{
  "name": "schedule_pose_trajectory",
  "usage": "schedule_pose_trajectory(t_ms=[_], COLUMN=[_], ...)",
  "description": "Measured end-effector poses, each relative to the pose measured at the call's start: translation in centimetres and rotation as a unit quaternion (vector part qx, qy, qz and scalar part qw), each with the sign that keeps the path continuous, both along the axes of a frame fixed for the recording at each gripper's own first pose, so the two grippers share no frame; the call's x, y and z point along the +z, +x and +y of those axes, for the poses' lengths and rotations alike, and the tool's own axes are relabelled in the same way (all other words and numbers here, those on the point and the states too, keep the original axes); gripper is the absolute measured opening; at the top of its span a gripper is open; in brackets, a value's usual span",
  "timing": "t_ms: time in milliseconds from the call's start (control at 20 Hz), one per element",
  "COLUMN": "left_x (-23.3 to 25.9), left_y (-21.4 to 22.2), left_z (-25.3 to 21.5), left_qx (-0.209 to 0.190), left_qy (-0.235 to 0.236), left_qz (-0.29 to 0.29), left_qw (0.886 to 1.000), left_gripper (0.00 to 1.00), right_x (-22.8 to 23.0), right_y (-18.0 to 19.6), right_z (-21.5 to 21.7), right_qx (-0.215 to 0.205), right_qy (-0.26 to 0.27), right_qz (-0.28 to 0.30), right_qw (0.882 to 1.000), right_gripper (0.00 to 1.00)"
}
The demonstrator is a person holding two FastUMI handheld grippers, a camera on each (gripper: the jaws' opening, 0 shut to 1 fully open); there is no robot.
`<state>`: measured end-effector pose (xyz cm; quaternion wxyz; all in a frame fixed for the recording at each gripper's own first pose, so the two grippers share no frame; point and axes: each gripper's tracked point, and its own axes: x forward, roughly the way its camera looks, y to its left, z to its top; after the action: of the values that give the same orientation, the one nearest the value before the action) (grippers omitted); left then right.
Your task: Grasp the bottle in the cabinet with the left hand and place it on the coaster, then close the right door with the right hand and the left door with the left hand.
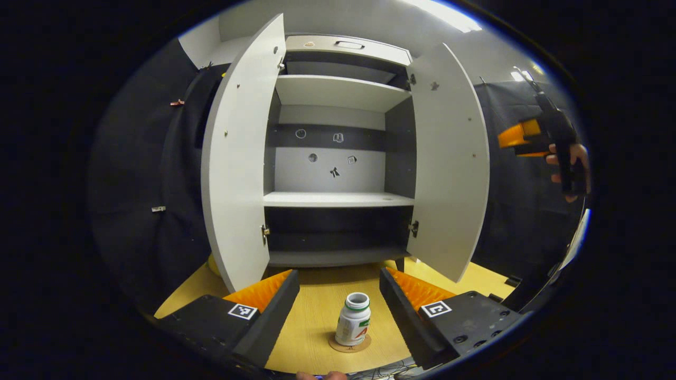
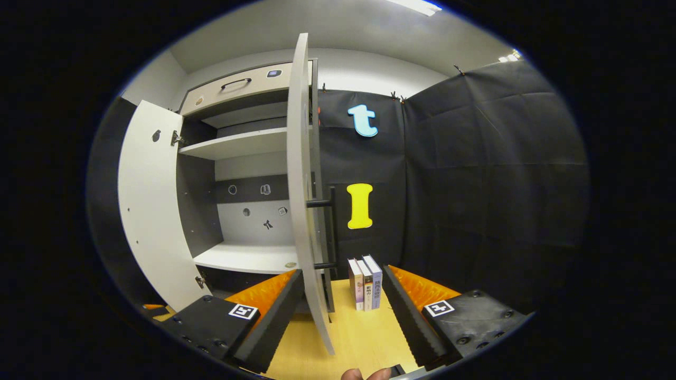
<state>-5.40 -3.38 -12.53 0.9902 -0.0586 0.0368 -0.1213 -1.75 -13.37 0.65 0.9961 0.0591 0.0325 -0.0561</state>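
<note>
In the left gripper view we see a big white wooden cabinet (image 1: 338,158) in the middle of the frame, with flat shelves inside and some small dark stickers on its back wall. Its tall white left door (image 1: 237,158) stands open on the left side of the frame, and its tall white right door (image 1: 449,174) stands open on the right side. The cabinet sits on a yellow wooden table (image 1: 317,316) that fills the bottom of the frame. Our left gripper (image 1: 339,301) is at the bottom, with its jaws spread wide and holding nothing. Between its fingers, low in the middle, a small white plastic bottle with a green ring at its neck (image 1: 354,319) stands upright on a round brown coaster (image 1: 349,345), touching neither finger. At the far right edge of that view a hand (image 1: 573,169) holds the other gripper up in the air. In the right gripper view, our right gripper (image 2: 342,306) is at the bottom with its jaws wide, and the thin edge of the right door (image 2: 301,184) runs up the middle between the fingers, with a black bar handle (image 2: 330,227) on it. We cannot tell if a finger touches the door. Three thin books (image 2: 364,282) stand on the table just right of the door.
</note>
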Motion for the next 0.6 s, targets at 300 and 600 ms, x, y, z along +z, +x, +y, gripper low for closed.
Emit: schedule_pose_trajectory(t_ms=[300,600], left_x=[6.9,10.6], left_y=[1.0,2.2], left_z=[1.3,2.4], left_qx=[0.061,0.103], left_qy=[-0.015,-0.014], left_qz=[-0.009,-0.011], left_qw=[0.998,0.995], left_gripper=[0.96,0.96], right_x=[-4.3,-6.7], right_y=[3.0,4.8], right_z=[-3.0,-1.8], right_qx=[0.023,0.066], right_qy=[-0.016,-0.036], right_qz=[0.037,0.050], right_qw=[0.999,0.996], right_gripper=[0.98,0.98])
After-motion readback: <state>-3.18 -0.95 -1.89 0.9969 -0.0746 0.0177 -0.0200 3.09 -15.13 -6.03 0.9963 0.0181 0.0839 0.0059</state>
